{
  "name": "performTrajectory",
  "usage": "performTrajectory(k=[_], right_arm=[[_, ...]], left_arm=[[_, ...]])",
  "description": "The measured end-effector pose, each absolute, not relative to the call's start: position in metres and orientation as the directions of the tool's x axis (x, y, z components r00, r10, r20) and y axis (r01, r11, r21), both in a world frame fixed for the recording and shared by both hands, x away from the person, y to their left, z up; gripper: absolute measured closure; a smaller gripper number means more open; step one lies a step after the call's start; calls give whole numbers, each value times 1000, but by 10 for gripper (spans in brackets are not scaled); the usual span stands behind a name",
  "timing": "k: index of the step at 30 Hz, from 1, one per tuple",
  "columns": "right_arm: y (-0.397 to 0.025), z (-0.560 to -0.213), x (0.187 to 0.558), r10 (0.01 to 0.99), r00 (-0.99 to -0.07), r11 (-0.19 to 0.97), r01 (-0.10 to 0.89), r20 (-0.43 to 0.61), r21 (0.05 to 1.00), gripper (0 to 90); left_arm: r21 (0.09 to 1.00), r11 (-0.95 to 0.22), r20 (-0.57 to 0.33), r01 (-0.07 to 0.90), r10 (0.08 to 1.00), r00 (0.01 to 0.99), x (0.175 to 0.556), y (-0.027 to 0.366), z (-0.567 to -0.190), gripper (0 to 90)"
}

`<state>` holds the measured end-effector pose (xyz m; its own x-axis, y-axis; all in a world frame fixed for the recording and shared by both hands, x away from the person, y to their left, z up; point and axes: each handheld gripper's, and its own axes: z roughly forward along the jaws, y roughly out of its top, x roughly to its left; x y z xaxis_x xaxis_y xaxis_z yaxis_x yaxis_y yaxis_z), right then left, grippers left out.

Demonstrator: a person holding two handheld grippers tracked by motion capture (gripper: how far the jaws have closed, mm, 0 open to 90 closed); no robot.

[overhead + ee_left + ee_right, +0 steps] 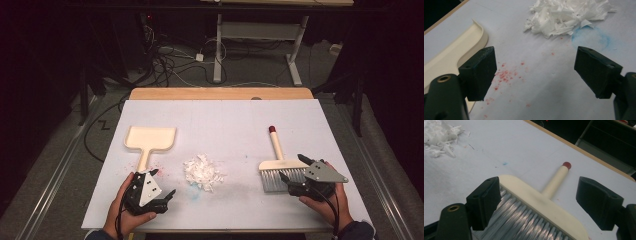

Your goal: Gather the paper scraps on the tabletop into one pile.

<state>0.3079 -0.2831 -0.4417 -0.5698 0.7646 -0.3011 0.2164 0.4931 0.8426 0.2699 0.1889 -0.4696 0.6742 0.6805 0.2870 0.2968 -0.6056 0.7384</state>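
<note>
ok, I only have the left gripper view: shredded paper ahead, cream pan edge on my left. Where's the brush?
Observer: The brush lies at the table's right side, bristles toward the person, red-tipped handle pointing away.
Operator: Is the right gripper on it?
Observer: The right gripper is open, jaws either side of the brush head; I can't tell if they touch.
Operator: How does the dustpan lie?
Observer: The dustpan lies flat, its handle pointing toward the left gripper, which is open.
Operator: And the paper versus both tools?
Observer: The paper sits between dustpan and brush, touching neither.
</note>
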Motion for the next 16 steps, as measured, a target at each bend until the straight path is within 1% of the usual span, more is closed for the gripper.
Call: performTrajectory(k=[16], right_arm=[[-286, -445, 313, 772, -564, 489, 233, -293, 841, 207]], left_arm=[[732, -610, 285, 304, 679, 677, 275, 186, -471, 172]])
